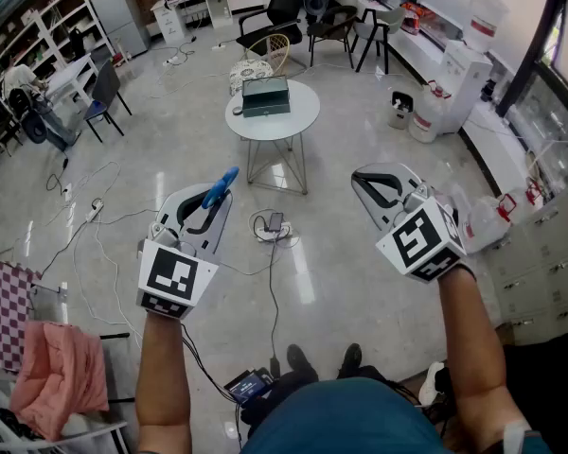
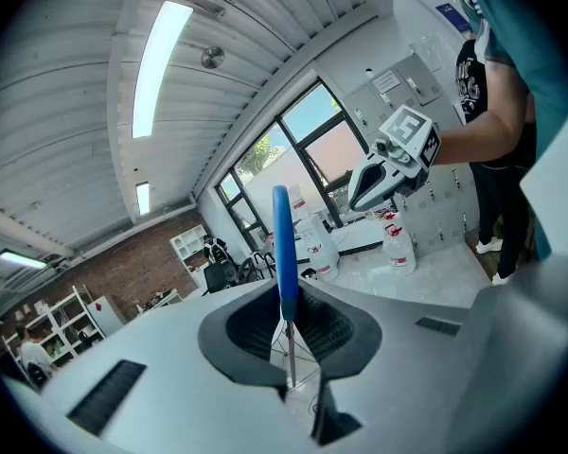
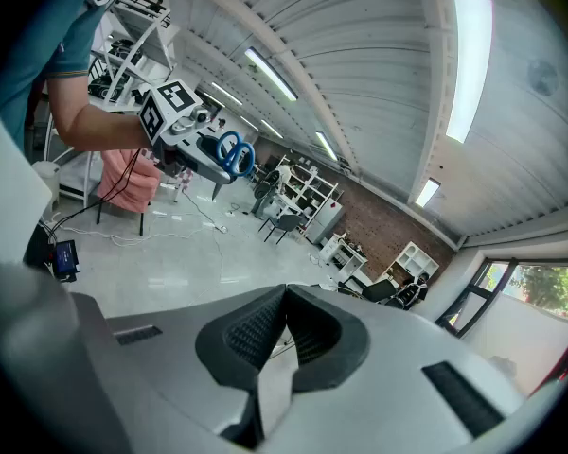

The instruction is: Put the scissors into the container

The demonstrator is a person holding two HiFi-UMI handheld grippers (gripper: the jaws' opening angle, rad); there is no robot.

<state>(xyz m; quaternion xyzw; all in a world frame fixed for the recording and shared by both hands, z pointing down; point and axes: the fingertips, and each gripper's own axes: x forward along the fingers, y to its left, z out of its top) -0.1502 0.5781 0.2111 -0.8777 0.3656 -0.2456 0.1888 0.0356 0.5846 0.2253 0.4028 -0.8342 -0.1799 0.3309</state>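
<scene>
Glossy floor [image 1: 360,282], round table [image 1: 303,113] ahead bearing the container [image 1: 266,96]. The left gripper [image 1: 211,208] is clamped on the scissors [image 1: 220,186], blue handle poking up, well short of the table. The right gripper [image 1: 379,183] is closed, empty.

Long ceiling light strips [image 2: 161,64] and daylight through tall windows [image 2: 308,149] make the room bright and even, with soft shadows and pale glare streaks on the polished floor [image 1: 360,282]. Both gripper views bend strongly toward dark, vignetted corners; the left gripper [image 2: 289,353] looks soft close to the lens, while the scissors [image 2: 283,244] show fairly sharp.
</scene>
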